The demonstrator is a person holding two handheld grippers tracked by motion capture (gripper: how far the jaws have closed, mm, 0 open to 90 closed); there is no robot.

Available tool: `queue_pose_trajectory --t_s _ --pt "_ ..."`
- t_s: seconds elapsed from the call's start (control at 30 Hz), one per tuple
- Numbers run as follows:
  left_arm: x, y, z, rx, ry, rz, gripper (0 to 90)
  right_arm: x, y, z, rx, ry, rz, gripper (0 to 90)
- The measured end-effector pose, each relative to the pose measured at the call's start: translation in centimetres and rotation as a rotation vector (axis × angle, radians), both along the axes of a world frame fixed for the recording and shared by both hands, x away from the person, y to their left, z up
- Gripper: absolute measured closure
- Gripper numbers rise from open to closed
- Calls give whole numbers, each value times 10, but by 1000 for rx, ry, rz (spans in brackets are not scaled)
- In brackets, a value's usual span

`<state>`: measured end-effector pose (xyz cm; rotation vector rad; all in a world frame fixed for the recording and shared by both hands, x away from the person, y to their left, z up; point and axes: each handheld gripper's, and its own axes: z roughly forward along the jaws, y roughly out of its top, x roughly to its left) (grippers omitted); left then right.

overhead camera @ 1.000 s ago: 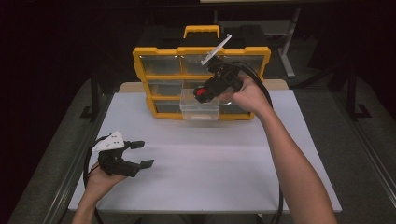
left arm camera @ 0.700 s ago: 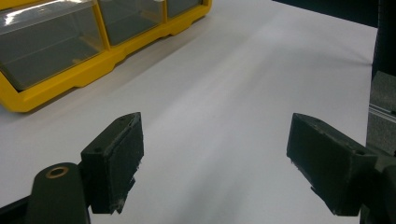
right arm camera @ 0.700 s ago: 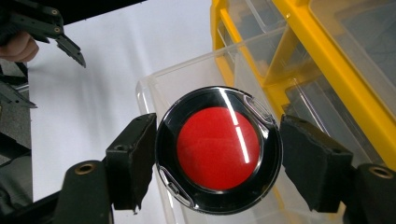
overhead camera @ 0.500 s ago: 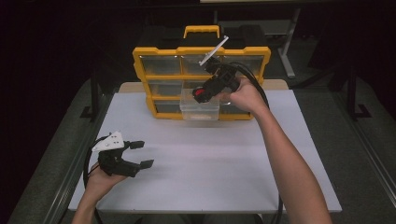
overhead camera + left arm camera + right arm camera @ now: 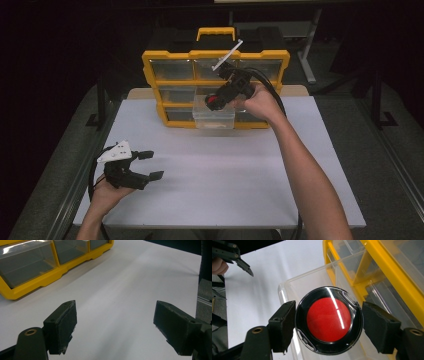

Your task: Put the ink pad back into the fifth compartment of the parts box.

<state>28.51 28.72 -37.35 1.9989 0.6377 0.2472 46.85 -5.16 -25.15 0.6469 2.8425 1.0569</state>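
Observation:
A round black case with a red middle [image 5: 329, 320] is clamped between the pads of my right gripper [image 5: 328, 323]. That gripper [image 5: 216, 101] holds the round case [image 5: 212, 104] just above a clear plastic drawer [image 5: 214, 119] pulled out from the bottom row of a yellow organiser [image 5: 150, 70]. In the right gripper view the clear drawer [image 5: 294, 285] lies directly behind the case. My left gripper [image 5: 149, 165] rests low at the table's near left, jaws wide apart. In its own view the left gripper [image 5: 115, 325] has only bare white table between the pads.
The yellow organiser [image 5: 50, 277] has several clear drawers and a handle on top, and stands at the back of the white table [image 5: 240, 170]. Dark floor and table legs surround the table. A cable loops from the right gripper along the forearm.

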Motion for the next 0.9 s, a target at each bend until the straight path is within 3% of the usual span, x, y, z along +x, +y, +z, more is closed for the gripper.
queue_pose_trajectory --t_s 0.1,0.23,0.67,0.9 --pt "0 0 0 -3 1 1 189 1 0 -1 4 29 -9 280" --pt "0 1 0 -2 -4 -1 189 1 -2 1 30 27 -22 256" --pt "0 0 0 -3 1 -1 189 -15 -8 10 59 -1 -9 272" --pt "1 1 1 4 -5 -2 189 -23 -13 19 101 -26 -1 330"
